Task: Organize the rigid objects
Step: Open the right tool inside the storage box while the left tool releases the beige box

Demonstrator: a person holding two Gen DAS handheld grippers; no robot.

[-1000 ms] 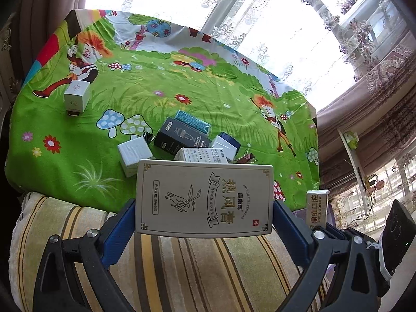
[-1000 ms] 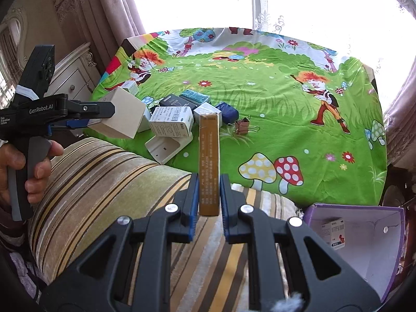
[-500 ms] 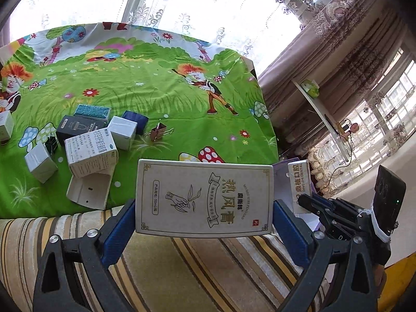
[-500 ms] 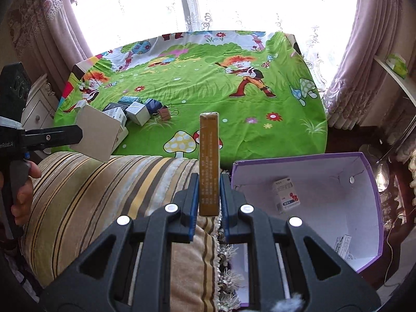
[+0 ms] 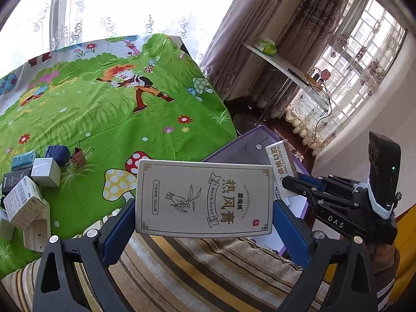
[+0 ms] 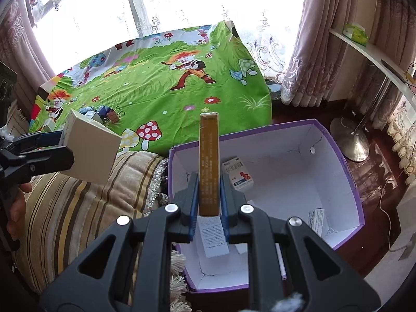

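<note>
My left gripper [image 5: 204, 208] is shut on a wide beige box [image 5: 204, 192] with Chinese print, held flat across its jaws above the striped cushion [image 5: 208, 273]. In the right wrist view this left gripper [image 6: 59, 148] and its beige box [image 6: 91, 153] show at the left edge. My right gripper [image 6: 208, 182] is shut on a slim yellow-brown box [image 6: 208, 156], held upright over the open purple box [image 6: 338, 156]. The left wrist view has the right gripper [image 5: 291, 182] at the right with that slim box [image 5: 279, 163] in front of the purple box [image 5: 247, 148].
A white-and-blue medicine box [image 6: 238, 173] and paper leaflets [image 6: 318, 218] lie inside the purple box. Several small boxes [image 5: 31, 182] and a binder clip [image 5: 78, 153] sit on the green cartoon sheet [image 5: 117, 119]. A lamp base [image 6: 351, 140] stands on the floor beyond.
Both grippers have swung to the right with their boxes, away from the cluster on the sheet. The right one's slim box has come over the purple box's inside; the left follows over the cushion.
</note>
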